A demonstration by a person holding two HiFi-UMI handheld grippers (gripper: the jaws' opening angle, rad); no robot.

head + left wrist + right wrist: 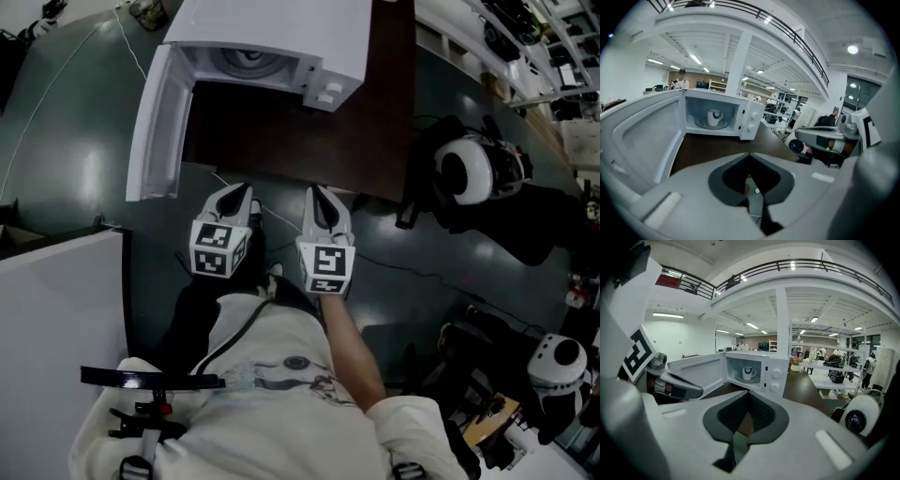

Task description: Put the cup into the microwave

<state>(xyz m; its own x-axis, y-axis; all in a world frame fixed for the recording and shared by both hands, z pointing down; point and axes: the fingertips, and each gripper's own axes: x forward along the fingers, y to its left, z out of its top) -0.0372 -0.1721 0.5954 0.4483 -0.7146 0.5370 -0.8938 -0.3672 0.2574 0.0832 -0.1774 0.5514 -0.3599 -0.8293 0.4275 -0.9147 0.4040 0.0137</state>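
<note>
Standing on the dark brown surface (281,141): one white microwave (281,37), door (155,131) swung fully open to the left in the head view, cavity facing the person.

Cup (748,373): white with a dark pattern, upright inside the microwave cavity, resting on the glass turntable (757,379). Seen in both gripper views; in the head view the cavity roof hides it. Nothing touches it.

Control panel: two round white knobs (776,373), one above the other, to the right of the cavity.

Left gripper (242,192): held off the near edge of the surface, close to the person's body, pointing toward the microwave. Jaws brought together at the tips, nothing between them. Marker cube (218,248) on its back.

Right gripper (317,192): just beside the left one, level with it, also aimed at the microwave and well apart from the cup. Jaws fully together, nothing held. Marker cube (327,267) on its back; a bare forearm (356,352) runs behind it.

Floor (75,159): dark grey-green, glossy. Item on it, right of the surface: a round white headset-like device (466,172) with black straps. A second similar white device (558,361) lies lower right.

Background in the gripper views: open hall with a railed balcony, ceiling strip lights, further tables with equipment.
</note>
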